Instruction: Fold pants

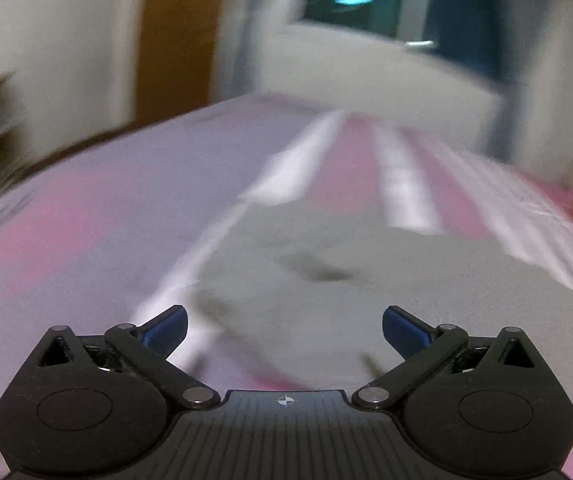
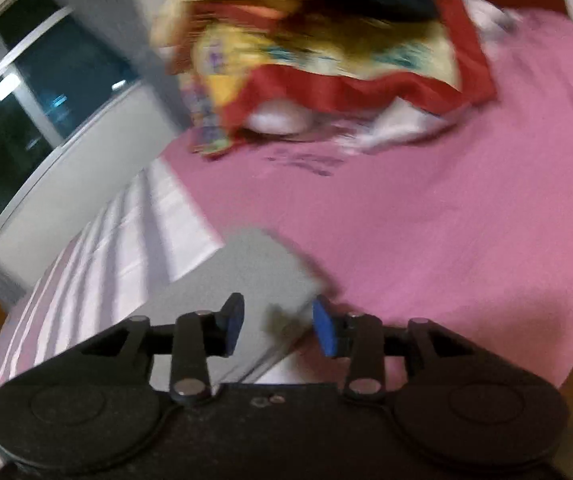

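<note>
Grey pants (image 1: 326,280) lie spread on a pink and white striped bed sheet (image 1: 86,208), ahead of my left gripper (image 1: 284,328). The left gripper is wide open and empty above the near edge of the pants. In the right wrist view a folded end of the grey pants (image 2: 258,276) reaches between the blue pads of my right gripper (image 2: 278,326). Its jaws stand open with a gap on both sides of the cloth. Both views are motion-blurred.
A pile of colourful red and yellow bedding (image 2: 326,48) and a white pillow (image 2: 278,120) lie at the far end of the pink sheet (image 2: 446,220). A dark window (image 2: 26,120) and white wall lie beyond the bed's left edge. A wooden door (image 1: 178,40) stands behind.
</note>
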Available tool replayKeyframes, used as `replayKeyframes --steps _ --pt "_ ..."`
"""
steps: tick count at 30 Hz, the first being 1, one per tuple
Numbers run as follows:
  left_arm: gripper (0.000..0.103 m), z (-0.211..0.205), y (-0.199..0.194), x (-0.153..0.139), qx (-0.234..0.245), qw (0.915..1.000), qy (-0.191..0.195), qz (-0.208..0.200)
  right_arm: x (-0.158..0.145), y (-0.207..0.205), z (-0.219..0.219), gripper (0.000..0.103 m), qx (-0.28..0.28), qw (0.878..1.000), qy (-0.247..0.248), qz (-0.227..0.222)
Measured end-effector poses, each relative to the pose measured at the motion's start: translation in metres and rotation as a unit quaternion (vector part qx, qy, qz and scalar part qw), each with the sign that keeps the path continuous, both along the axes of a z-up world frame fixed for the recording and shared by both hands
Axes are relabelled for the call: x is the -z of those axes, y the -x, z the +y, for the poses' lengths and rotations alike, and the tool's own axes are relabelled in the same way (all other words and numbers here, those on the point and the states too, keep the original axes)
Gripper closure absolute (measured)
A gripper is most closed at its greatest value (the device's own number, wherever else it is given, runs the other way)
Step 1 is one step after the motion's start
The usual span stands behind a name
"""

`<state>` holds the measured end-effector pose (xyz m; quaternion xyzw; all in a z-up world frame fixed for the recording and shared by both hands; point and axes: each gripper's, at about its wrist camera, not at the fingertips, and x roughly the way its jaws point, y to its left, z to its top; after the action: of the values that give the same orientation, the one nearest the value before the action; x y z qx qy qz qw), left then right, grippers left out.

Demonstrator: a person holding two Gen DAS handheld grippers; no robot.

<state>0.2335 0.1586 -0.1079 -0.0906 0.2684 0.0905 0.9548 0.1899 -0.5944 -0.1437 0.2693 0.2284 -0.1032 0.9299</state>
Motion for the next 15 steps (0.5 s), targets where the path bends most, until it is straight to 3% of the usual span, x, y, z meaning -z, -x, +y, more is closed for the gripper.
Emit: replayKeyframes --steps 3,5,10,12,15 --pt "0.000 -0.077 -0.017 -0.006 0.125 0.9920 0.018 0.001 -0.008 -0.014 0.067 0.066 -0.099 0.995 0.031 0.003" --pt "0.000 -0.119 -0.030 -0.001 0.172 0.9844 0.038 0.010 -0.005 -0.031 0.126 0.067 -0.176 0.984 0.036 0.006" --pt "0.000 -0.198 -0.066 0.019 0.201 0.9764 0.064 0.044 0.010 -0.070 0.235 0.068 -0.271 0.961 0.056 0.026" --pt "0.000 -0.219 -0.075 0.032 0.197 0.9776 0.028 0.069 0.016 -0.086 0.257 0.068 -0.288 0.955 0.059 0.038" --pt "0.000 -0.230 -0.076 0.048 0.211 0.9743 -0.034 0.071 0.029 -0.094 0.272 0.066 -0.308 0.945 0.087 0.067"
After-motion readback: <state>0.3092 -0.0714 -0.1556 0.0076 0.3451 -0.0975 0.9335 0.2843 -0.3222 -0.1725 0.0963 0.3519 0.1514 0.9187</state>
